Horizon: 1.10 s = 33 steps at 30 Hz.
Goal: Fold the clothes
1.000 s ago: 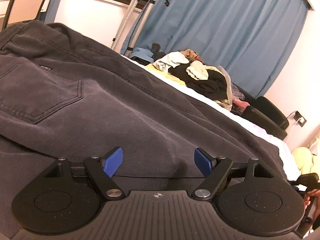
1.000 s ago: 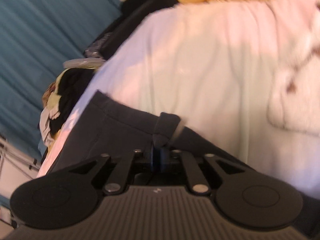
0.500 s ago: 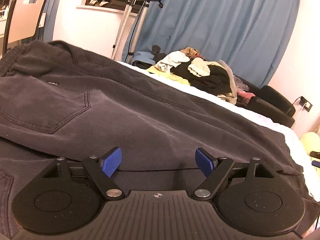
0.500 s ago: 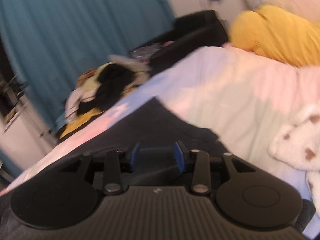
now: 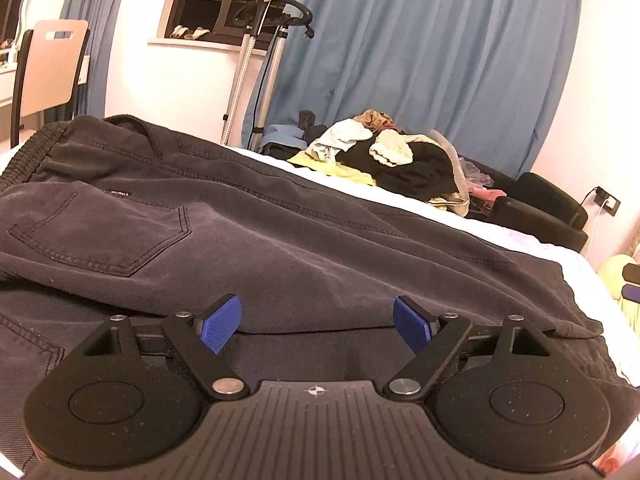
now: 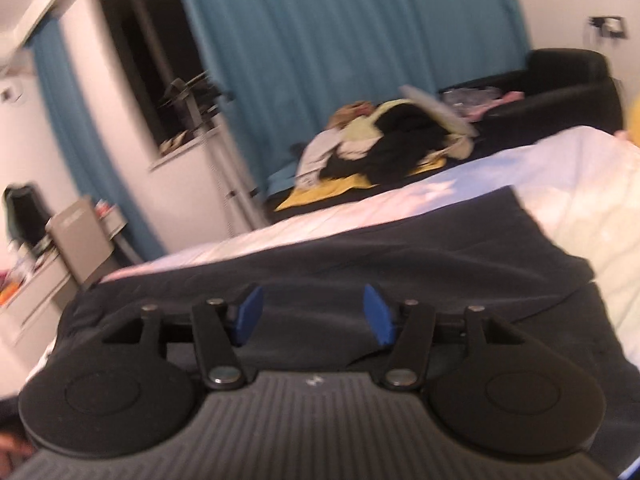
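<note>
Dark grey trousers (image 5: 280, 240) lie spread over the white bed (image 5: 532, 246), back pocket up at the left, one leg folded over the other. My left gripper (image 5: 318, 322) hovers just above the fold's near edge, its jaws wide and still opening, nothing between the blue pads (image 5: 222, 322). In the right wrist view the trousers (image 6: 380, 264) fill the foreground, the hem end at the right. My right gripper (image 6: 312, 316) floats above them, jaws opening, with no cloth between them. This view is blurred.
A pile of unfolded clothes (image 5: 396, 160) sits at the bed's far side, also visible as the pile (image 6: 384, 140). Behind it hang blue curtains (image 5: 420, 60). A black armchair (image 5: 536, 208), a garment steamer stand (image 5: 256, 60) and a chair (image 5: 48, 64) stand around the bed.
My right gripper has let go of the trouser hem it pinched, opened, risen and rolled upright. The left gripper drew back and up a little, showing more of the trousers.
</note>
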Each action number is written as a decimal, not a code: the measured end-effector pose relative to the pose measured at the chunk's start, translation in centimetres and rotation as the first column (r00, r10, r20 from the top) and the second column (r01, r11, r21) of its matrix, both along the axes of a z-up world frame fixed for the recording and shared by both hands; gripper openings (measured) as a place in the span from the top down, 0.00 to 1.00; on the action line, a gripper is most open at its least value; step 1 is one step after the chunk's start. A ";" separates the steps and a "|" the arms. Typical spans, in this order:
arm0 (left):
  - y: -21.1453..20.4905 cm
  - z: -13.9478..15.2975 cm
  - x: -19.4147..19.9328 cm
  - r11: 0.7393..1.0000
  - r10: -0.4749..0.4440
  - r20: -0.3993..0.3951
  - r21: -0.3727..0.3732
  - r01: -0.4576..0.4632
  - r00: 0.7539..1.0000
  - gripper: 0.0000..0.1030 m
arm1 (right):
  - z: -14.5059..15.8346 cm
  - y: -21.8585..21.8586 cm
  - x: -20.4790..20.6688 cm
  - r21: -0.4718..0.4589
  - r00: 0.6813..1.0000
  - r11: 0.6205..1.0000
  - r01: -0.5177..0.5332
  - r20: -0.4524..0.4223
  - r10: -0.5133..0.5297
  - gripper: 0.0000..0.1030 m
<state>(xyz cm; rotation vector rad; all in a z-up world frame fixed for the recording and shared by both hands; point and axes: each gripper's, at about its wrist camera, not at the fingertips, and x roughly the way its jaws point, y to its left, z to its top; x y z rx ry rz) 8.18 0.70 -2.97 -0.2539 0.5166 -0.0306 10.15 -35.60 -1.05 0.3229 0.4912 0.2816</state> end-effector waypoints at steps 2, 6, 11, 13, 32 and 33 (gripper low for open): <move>-0.1 0.1 -0.1 1.000 -0.005 0.007 0.008 0.005 1.000 0.16 | -0.1 0.8 -0.2 0.012 0.999 0.999 -0.037 -0.018 0.038 0.40; -0.7 0.1 -0.1 0.999 -0.015 0.015 0.028 0.015 1.000 0.14 | -0.4 1.8 -0.1 0.007 0.996 0.997 -0.074 -0.048 0.074 0.28; -0.9 -0.1 0.2 0.999 -0.022 0.009 0.041 0.022 1.000 0.14 | -1.0 2.4 0.7 -0.018 0.993 0.997 -0.070 -0.097 0.068 0.16; -0.9 -0.1 0.3 0.999 -0.023 0.008 0.042 0.022 1.000 0.13 | -1.3 2.2 0.9 -0.010 0.992 0.998 -0.062 -0.115 0.060 0.12; -0.8 -0.1 0.3 0.999 -0.014 0.000 0.041 0.014 1.000 0.11 | -2.1 1.6 0.4 -0.031 0.991 0.999 -0.013 -0.135 0.009 0.00; -0.7 -0.1 0.3 0.999 -0.012 0.000 0.039 0.012 1.000 0.11 | -2.1 1.5 0.4 -0.030 0.991 0.999 -0.011 -0.135 0.007 0.00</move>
